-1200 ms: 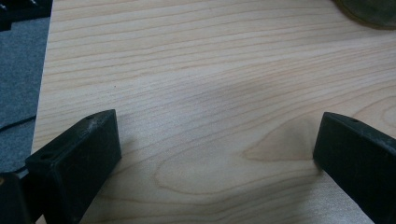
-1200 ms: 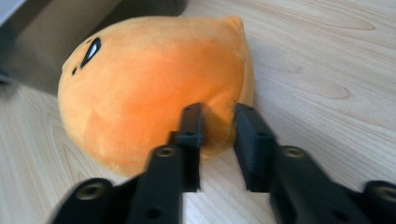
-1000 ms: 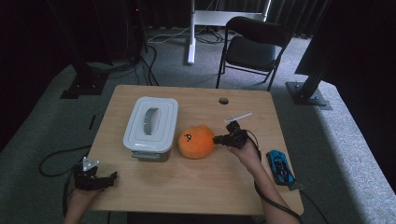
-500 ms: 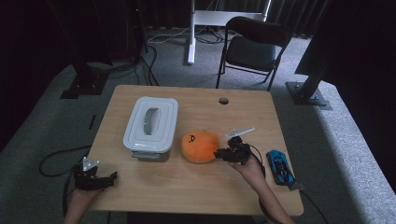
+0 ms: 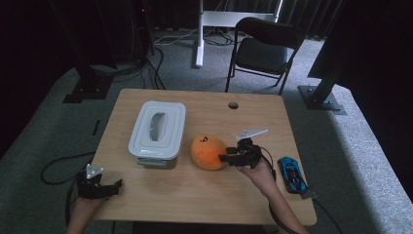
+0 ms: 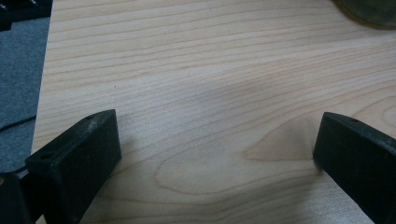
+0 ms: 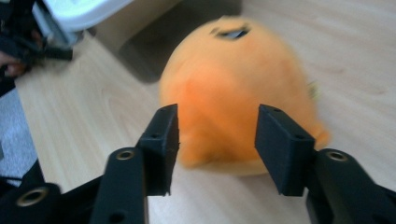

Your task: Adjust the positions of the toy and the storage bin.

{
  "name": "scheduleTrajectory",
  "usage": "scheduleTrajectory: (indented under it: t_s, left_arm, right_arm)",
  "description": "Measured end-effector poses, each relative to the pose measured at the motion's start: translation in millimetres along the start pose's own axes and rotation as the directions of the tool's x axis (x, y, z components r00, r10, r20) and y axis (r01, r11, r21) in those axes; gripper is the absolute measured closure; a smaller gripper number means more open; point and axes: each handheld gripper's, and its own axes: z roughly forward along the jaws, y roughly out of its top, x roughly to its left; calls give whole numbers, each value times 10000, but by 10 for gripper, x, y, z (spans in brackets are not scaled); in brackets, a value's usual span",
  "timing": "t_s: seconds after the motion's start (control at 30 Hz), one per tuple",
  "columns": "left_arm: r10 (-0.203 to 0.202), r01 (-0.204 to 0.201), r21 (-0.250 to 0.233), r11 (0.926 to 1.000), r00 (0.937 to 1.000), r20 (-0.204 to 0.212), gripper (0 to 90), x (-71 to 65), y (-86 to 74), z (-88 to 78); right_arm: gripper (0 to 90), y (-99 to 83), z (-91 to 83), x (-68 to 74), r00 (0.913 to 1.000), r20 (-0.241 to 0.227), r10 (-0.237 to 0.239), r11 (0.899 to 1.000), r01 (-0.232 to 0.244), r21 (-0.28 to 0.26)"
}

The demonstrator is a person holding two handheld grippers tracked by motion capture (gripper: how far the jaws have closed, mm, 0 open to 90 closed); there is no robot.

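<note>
The orange plush (image 5: 208,152) lies on the counter (image 5: 195,200) near its middle, just right of the white lidded box (image 5: 157,131), a small dark mark on its top. The right tongs (image 5: 227,158) sit at the plush's right side, pointing at it. Their jaws have just been opening, and in the right gripper view the 2 black pads (image 7: 164,140) stand apart in front of the plush (image 7: 233,93) with nothing pinched between them (the plush is blurred there, so whether a pad brushes the fur I cannot tell). The left tongs (image 5: 114,185) rest at the counter's near left corner, well apart from the plush, jaws spread wide over bare wood in the left gripper view. A blue toy car (image 5: 292,174) lies near the right edge, just beside the right hand (image 5: 257,168).
</note>
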Motion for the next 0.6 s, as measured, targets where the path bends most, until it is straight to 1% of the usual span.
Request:
scheduleTrajectory:
  t_s: [0.07, 0.1, 0.13, 0.17, 0.2, 0.27, 0.3, 0.33, 0.47, 0.53, 0.6]
  left_arm:
    - [-2, 2, -1, 10000, 10000, 0, 12, 0, 0, 0]
    - [0, 0, 0, 10000, 10000, 0, 12, 0, 0, 0]
    - [0, 0, 0, 10000, 10000, 1, 12, 0, 0, 0]
    - [-1, 1, -3, 10000, 10000, 0, 12, 0, 0, 0]
    - [-1, 1, -3, 10000, 10000, 0, 12, 0, 0, 0]
    - [-1, 1, -2, 10000, 10000, 0, 12, 0, 0, 0]
    - [-1, 1, -2, 10000, 10000, 1, 12, 0, 0, 0]
    - [-2, 2, -1, 10000, 10000, 0, 12, 0, 0, 0]
    - [-2, 2, -2, 10000, 10000, 1, 12, 0, 0, 0]
    - [0, 0, 0, 10000, 10000, 0, 12, 0, 0, 0]
    - [2, -2, 0, 10000, 10000, 2, 12, 0, 0, 0]
  right_arm:
    - [478, 24, -8, -27, 10000, 59, 40, 10000, -40, -42]
    - [455, 65, -5, -71, 9999, 44, 129, 9999, -129, -64]
    - [452, 117, 26, -120, 9999, 57, 127, 9999, -127, -35]
    - [431, 141, 51, -142, 9999, 36, 138, 9999, -138, -38]
    - [431, 141, 51, -142, 9999, 36, 138, 9999, -138, -38]
    - [397, 185, 123, -180, 9998, -115, 146, 9999, -145, 37]
    - [340, 209, 206, -201, 9995, -264, 199, 9998, -197, 62]
    - [329, 212, 227, -205, 9994, -252, 219, 9997, -217, 87]
    - [317, 227, 373, -219, 9999, -153, 38, 9995, -33, 313]
    - [317, 231, 442, -217, 9999, 7, -110, 9984, 110, 562]
    - [310, 225, 504, -230, 9999, -84, -74, 9976, 80, 695]
